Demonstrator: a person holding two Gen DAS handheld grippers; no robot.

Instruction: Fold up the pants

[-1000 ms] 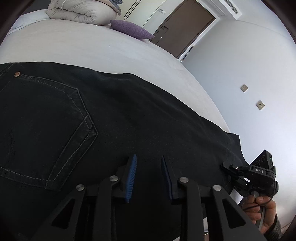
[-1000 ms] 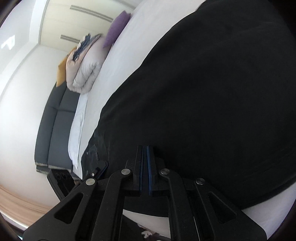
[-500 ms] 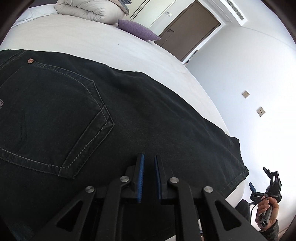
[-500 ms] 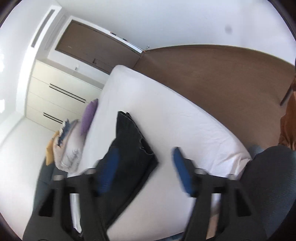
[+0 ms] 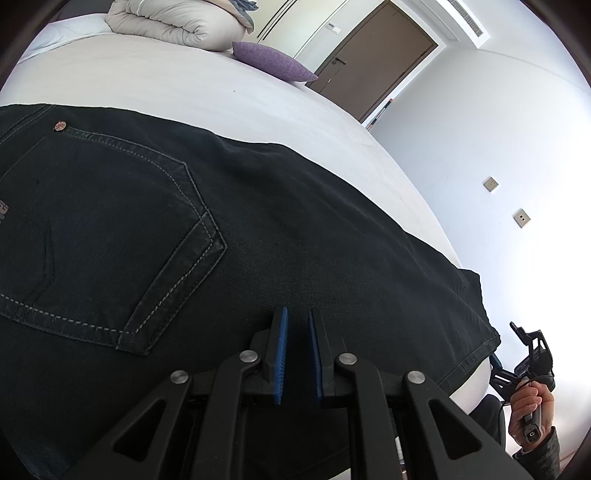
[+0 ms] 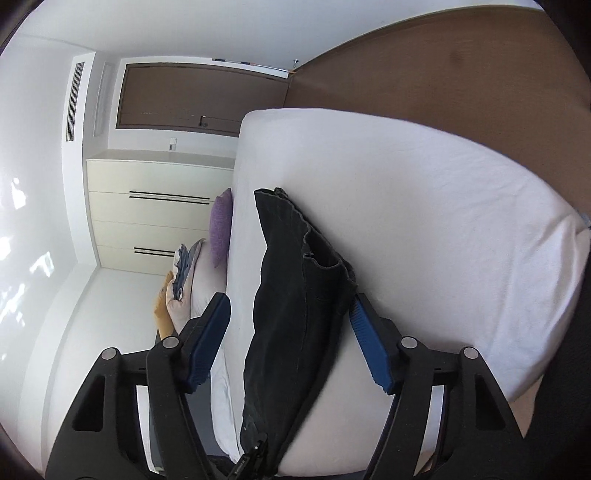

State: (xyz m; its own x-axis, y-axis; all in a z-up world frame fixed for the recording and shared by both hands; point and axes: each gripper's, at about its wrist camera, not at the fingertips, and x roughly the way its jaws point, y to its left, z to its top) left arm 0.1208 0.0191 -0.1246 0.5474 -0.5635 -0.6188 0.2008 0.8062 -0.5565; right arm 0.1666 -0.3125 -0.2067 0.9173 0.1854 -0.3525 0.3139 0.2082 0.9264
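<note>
Black jeans (image 5: 258,229) lie flat on the white bed (image 5: 184,85), back pocket up, hem at the right. My left gripper (image 5: 295,325) hovers low over the jeans' near edge, its blue pads a narrow gap apart with nothing between them. In the right wrist view the jeans (image 6: 295,295) lie stretched along the bed (image 6: 443,221). My right gripper (image 6: 290,314) is open wide and empty, held off the bed near the hem end. It also shows in the left wrist view (image 5: 532,354), held in a hand beyond the hem.
A rolled beige duvet (image 5: 177,22) and a purple pillow (image 5: 273,64) lie at the bed's far end. A brown door (image 5: 369,62) and white wardrobe (image 6: 155,210) stand behind. A brown floor (image 6: 461,74) lies beside the bed.
My right gripper let go of the jeans, opened wide and pulled back off the bed. My left gripper narrowed its gap and shifted slightly along the jeans.
</note>
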